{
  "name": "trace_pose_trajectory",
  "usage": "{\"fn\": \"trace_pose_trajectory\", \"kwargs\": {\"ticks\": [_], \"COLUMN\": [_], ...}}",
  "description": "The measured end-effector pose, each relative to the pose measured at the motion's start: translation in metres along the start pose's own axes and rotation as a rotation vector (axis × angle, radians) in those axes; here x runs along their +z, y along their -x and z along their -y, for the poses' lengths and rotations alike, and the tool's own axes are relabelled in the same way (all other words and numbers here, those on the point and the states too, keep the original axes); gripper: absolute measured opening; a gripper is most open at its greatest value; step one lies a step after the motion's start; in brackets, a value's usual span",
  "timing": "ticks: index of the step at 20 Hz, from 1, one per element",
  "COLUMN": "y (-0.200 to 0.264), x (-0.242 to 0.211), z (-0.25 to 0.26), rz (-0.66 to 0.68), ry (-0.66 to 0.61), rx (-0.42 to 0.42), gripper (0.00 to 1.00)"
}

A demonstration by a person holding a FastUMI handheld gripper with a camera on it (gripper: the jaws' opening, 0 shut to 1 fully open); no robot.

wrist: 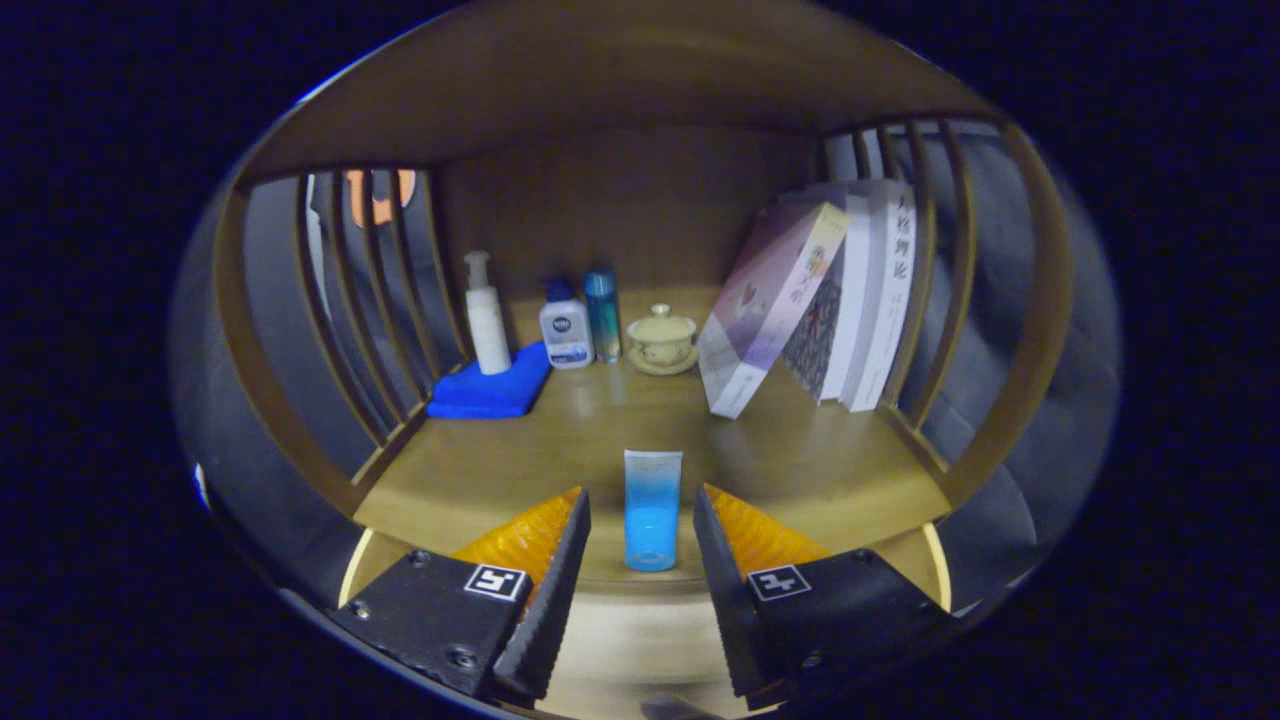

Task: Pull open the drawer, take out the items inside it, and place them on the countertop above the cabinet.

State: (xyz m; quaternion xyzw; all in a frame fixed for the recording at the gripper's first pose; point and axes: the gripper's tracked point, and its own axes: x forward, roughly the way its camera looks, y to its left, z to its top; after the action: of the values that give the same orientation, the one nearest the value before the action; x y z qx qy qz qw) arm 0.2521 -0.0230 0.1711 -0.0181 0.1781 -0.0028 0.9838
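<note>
My gripper wide open, blue tube standing upright on countertop between fingers, gaps both sides. Books, bottles beyond.

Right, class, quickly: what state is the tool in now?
Tool: open, holding nothing; the blue tube stands upright between its fingers, untouched.

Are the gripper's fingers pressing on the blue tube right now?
No, the blue tube stands upright on the countertop between the open fingers, with gaps on both sides.
</note>
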Motion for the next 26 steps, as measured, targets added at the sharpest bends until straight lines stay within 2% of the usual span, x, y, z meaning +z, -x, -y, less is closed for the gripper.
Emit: {"fn": "trace_pose_trajectory", "kwargs": {"ticks": [1,5,11,15,18,22,24,26], "y": [0.014,0.059,0.127,0.161,0.175,0.187,0.193,0.186], "x": [-0.004,-0.016,-0.036,-0.07,-0.106,-0.155,-0.174,-0.197], "z": [-0.003,0.003,0.024,0.051,0.057,0.046,0.048,0.039], "rz": [0.027,0.092,0.291,0.373,0.405,0.439,0.467,0.446], "ry": [0.014,0.055,-0.005,0.008,-0.011,-0.033,-0.033,-0.029], "rx": [0.014,0.013,-0.006,-0.075,-0.115,-0.107,-0.135,-0.126], "gripper": [0.68,0.99,0.99,0.99,0.99,1.0,1.0,0.99]}}
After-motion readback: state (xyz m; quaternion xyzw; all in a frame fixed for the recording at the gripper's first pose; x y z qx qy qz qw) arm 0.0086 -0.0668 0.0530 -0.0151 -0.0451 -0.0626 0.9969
